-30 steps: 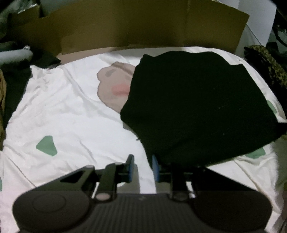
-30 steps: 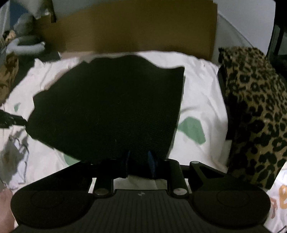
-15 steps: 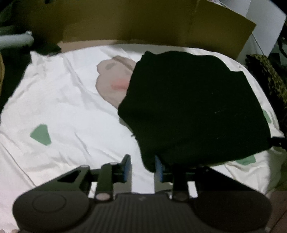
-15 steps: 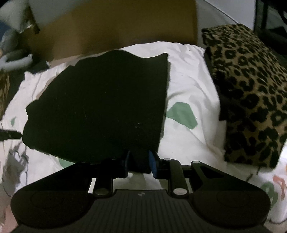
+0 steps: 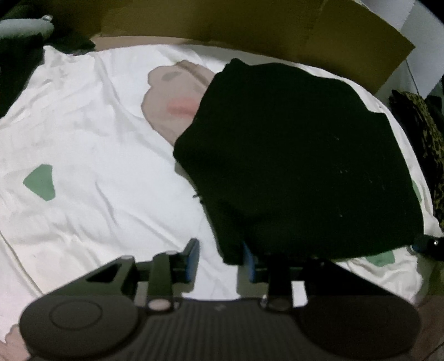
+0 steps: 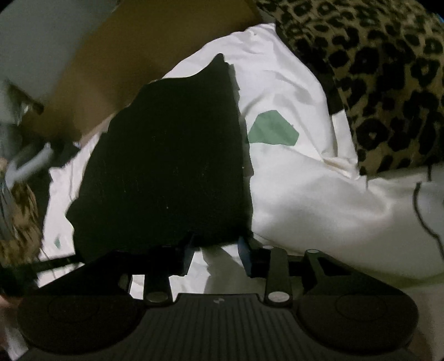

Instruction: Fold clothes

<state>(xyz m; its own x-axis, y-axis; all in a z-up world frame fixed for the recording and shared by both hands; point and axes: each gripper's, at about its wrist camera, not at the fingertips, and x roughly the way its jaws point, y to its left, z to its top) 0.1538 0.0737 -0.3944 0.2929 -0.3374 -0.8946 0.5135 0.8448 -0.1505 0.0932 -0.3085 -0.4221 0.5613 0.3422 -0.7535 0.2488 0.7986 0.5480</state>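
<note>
A black folded garment [image 5: 299, 155] lies flat on the white printed bedsheet [image 5: 91, 144]. My left gripper [image 5: 220, 259] is at its near left corner. That corner hangs between the fingers next to the right pad, and the left pad stands apart from it. In the right wrist view the same black garment [image 6: 166, 166] fills the middle. My right gripper [image 6: 217, 257] is at its near right corner with its jaws opening. The cloth edge lies just past the fingertips, and bare bedsheet [image 6: 319, 200] shows between them.
A leopard-print garment [image 6: 374, 83] is heaped on the right side of the bed, also seen as leopard-print cloth [image 5: 427, 147]. A brown cardboard panel [image 5: 249, 25] stands along the far edge. Dark clothes and a grey soft thing [image 5: 25, 27] lie at the far left.
Both pairs of jaws have widened. The right gripper let go of the black garment's edge, rolled and sank toward the sheet. The left gripper barely moved.
</note>
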